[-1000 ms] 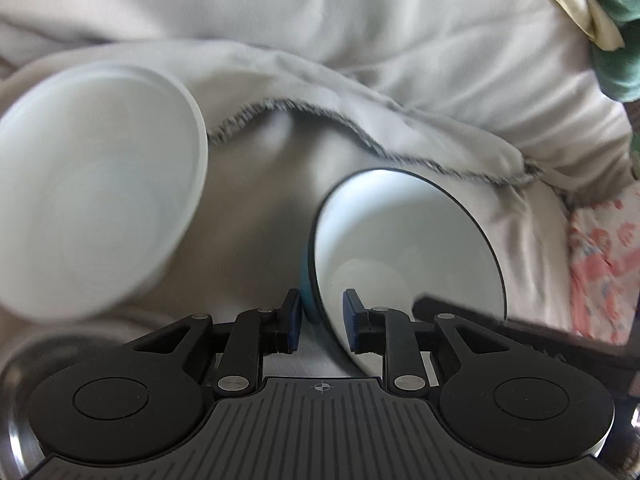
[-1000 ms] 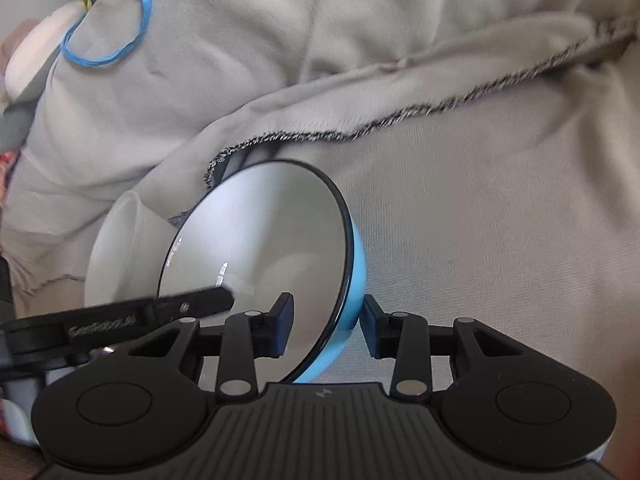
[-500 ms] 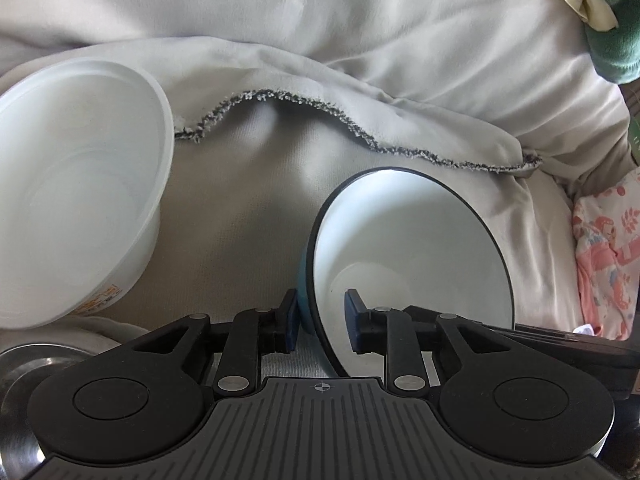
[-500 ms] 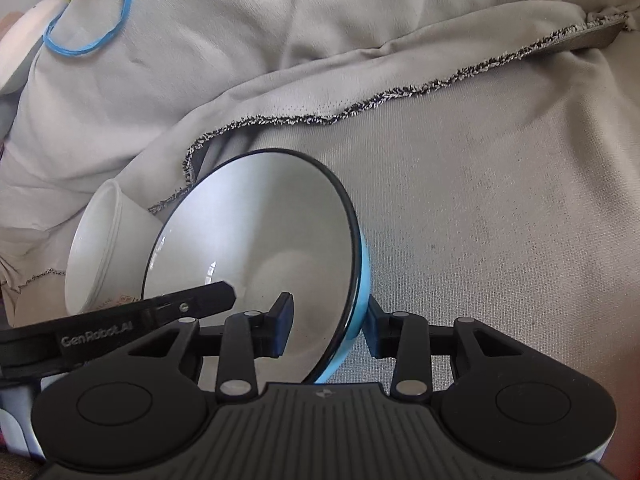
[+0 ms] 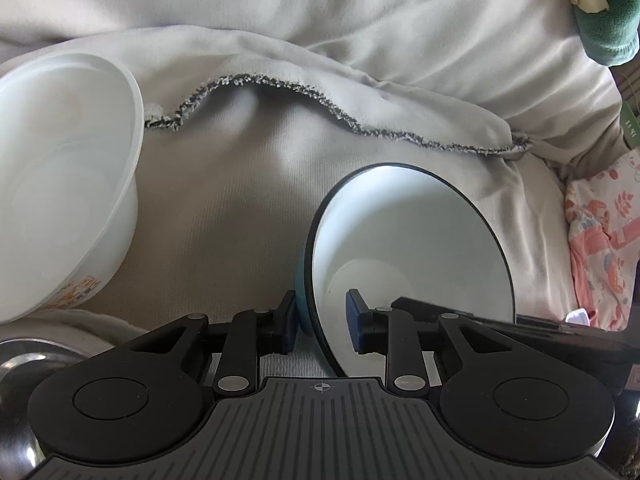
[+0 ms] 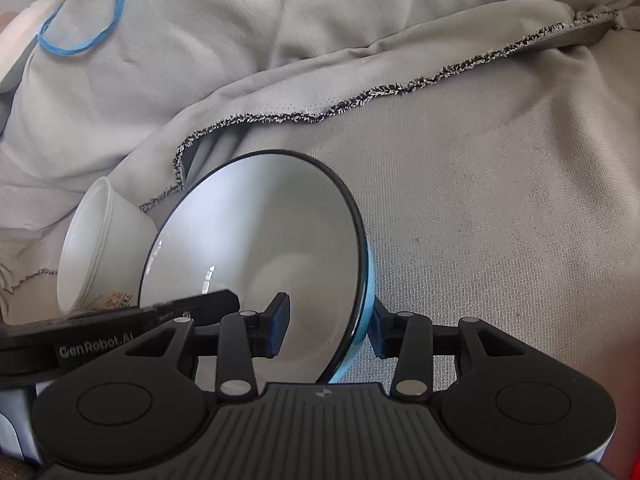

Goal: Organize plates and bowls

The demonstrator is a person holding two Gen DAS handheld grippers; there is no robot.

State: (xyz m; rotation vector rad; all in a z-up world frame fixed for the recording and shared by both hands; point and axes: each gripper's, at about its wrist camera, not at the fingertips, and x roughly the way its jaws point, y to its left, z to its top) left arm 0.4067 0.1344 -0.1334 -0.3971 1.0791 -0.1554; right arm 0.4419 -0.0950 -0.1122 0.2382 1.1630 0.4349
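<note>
A blue bowl (image 5: pixel 412 248) with a white inside and a black rim is held tilted above the beige blanket. My left gripper (image 5: pixel 322 322) is shut on its rim, one finger outside and one inside. My right gripper (image 6: pixel 330 322) is shut on the same bowl (image 6: pixel 256 248) at the opposite rim. A white plastic bowl (image 5: pixel 60 184) lies tilted on the blanket at the left; it also shows in the right wrist view (image 6: pixel 100 248) behind the blue bowl. A steel bowl's rim (image 5: pixel 24 364) shows at the lower left.
A rumpled beige blanket (image 5: pixel 248 208) with a frayed dark hem (image 5: pixel 360 128) covers the surface. Green cloth (image 5: pixel 612 16) and pink patterned fabric (image 5: pixel 600 240) lie at the right. A blue band (image 6: pixel 84 20) lies on the blanket at the far left.
The white plastic bowl has shifted left and down in the left wrist view and now rests on the blanket. Both grippers, still holding the blue bowl, have drifted slightly.
</note>
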